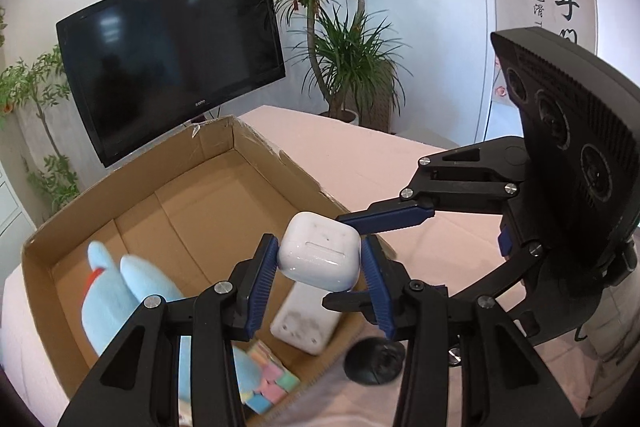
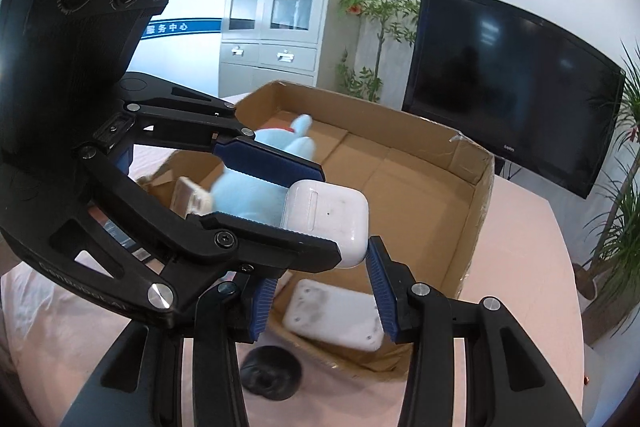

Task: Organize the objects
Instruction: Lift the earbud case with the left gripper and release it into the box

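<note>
Clamped by the fingers of left gripper (image 1: 319, 247) and right gripper (image 2: 322, 263) alike, the earbud case (image 1: 316, 261) should be lowered level onto the cardboard box's (image 1: 132, 167) bare far floor.

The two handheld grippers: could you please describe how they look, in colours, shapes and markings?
Both the left gripper and the right gripper are matte black linkage frames with triangular cut-outs and round silver pivot screws. Their fingers carry ribbed blue pads. Each has a black ribbed housing with three round lenses in a row. The left gripper's frame bears raised lettering, too blurred to read.
</note>
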### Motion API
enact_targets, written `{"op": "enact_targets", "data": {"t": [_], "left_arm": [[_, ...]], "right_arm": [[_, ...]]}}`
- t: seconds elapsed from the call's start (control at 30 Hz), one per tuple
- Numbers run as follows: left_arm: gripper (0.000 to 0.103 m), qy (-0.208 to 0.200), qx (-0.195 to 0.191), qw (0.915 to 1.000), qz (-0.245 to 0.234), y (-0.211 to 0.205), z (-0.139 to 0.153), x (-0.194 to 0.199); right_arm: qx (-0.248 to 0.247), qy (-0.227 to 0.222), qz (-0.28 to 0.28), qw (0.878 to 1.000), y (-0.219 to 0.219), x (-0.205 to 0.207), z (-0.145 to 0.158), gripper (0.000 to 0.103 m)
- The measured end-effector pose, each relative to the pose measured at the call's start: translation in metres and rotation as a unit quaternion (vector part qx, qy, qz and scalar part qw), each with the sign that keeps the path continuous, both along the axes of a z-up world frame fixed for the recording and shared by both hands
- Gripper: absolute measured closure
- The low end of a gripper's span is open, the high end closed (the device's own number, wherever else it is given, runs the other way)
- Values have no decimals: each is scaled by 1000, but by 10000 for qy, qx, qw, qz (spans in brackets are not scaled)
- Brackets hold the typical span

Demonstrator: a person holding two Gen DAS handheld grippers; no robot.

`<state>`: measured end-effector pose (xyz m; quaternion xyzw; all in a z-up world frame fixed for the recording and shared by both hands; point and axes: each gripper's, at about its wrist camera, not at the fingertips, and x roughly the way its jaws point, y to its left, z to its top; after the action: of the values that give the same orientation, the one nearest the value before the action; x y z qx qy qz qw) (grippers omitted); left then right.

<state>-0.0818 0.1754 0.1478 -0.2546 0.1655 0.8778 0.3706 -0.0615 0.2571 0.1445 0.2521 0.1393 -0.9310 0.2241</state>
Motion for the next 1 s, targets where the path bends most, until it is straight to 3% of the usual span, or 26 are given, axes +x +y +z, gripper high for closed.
{"op": "enact_targets", "data": {"t": [0.4, 0.7, 0.77, 0.83, 0.87, 0.9, 1.0], "left_arm": [[63, -873, -10, 9962, 34, 31, -59, -54], [63, -1436, 1, 9894, 200, 39, -96, -60], [58, -1497, -13, 9884, 269, 38, -98, -58], [46, -1503, 49, 9880, 354, 35, -95, -55], [39, -1481, 103, 9882, 385, 33, -92, -53], [24, -1433, 188, 9886, 429, 29, -87, -50], [20, -1332, 459, 9885, 552, 10, -71, -33]], "right_arm": [[-69, -884, -136, 9960, 38, -56, -47, 62], [-43, -1530, -24, 9882, 48, -69, -84, 62], [-38, -1682, 34, 9857, 50, -75, -89, 60], [50, -1672, 46, 9859, 49, -72, -87, 58], [50, -1645, 70, 9863, 49, -71, -84, 52], [22, -1620, 111, 9867, 50, -68, -81, 42], [-7, -1659, 426, 9852, 49, -56, -72, 17]]}}
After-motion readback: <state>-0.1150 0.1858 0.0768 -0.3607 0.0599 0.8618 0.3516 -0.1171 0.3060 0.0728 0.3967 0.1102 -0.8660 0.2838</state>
